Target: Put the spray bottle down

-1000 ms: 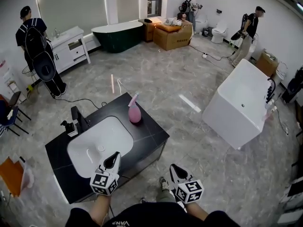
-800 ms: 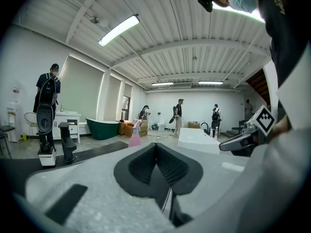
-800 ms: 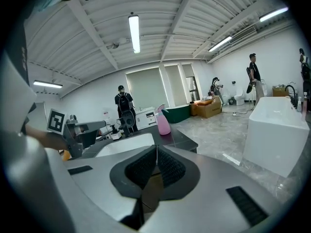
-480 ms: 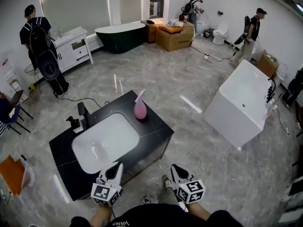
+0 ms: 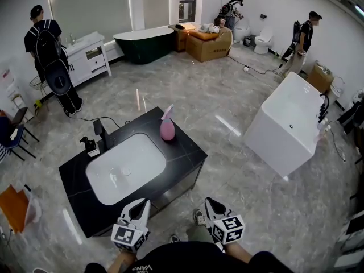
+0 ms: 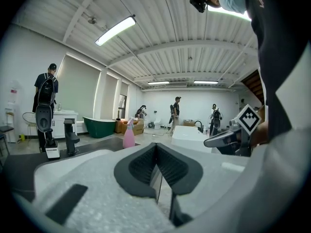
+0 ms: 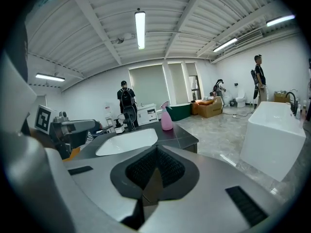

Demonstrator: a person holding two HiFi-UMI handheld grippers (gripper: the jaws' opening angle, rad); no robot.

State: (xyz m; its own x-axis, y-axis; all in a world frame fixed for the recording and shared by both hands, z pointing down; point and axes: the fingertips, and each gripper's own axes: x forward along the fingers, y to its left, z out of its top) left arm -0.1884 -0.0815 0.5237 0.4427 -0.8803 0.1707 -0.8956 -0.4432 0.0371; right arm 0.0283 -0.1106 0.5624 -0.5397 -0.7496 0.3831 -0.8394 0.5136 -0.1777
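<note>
The job looks done from where I stand — the pink spray bottle (image 5: 167, 127) stands upright on the black worktop (image 5: 185, 152), just beyond the far corner of the white basin (image 5: 125, 166), with nothing touching it. The left hand-held gripper (image 5: 140, 207) has its jaws pressed together on nothing, and so has the right hand-held gripper (image 5: 211, 205); both hang close to the person's body, well apart from the bottle. Nothing seems left to do. Against a second ago, the left one has drawn back from the basin's near rim — the bottle has not shifted
</note>
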